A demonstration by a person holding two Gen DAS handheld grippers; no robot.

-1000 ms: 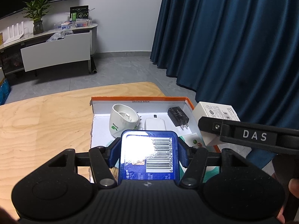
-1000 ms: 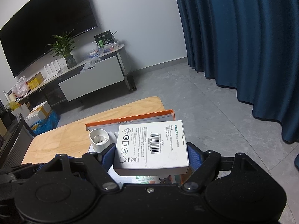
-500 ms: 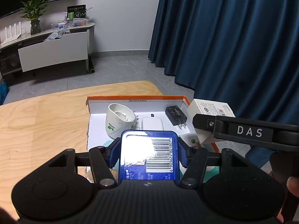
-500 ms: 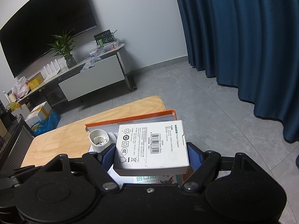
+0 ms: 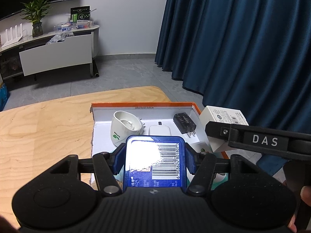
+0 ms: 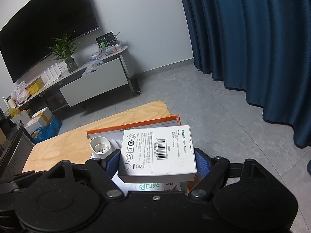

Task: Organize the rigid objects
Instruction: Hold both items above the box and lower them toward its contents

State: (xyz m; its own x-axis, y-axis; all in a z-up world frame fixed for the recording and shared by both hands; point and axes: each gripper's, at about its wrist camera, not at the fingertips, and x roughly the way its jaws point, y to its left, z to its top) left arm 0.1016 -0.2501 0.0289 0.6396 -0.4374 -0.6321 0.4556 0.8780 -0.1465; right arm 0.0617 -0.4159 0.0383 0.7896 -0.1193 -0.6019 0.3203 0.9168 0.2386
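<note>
With nothing shifting since a second ago, the left gripper (image 5: 153,163) is pinching a blue box (image 5: 154,161) and the right gripper (image 6: 157,161) a white adapter box (image 6: 158,153) above the orange tray (image 5: 140,104), likely needing lowering into free spots next.

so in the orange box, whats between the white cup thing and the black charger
A flat white adapter lies on the box floor between the white cup-shaped holder and the black charger; the left wrist view shows it.

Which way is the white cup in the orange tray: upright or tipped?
Tipped. The white cup lies on its side in the tray, with its open mouth toward the camera and the tray's far wall.
</note>
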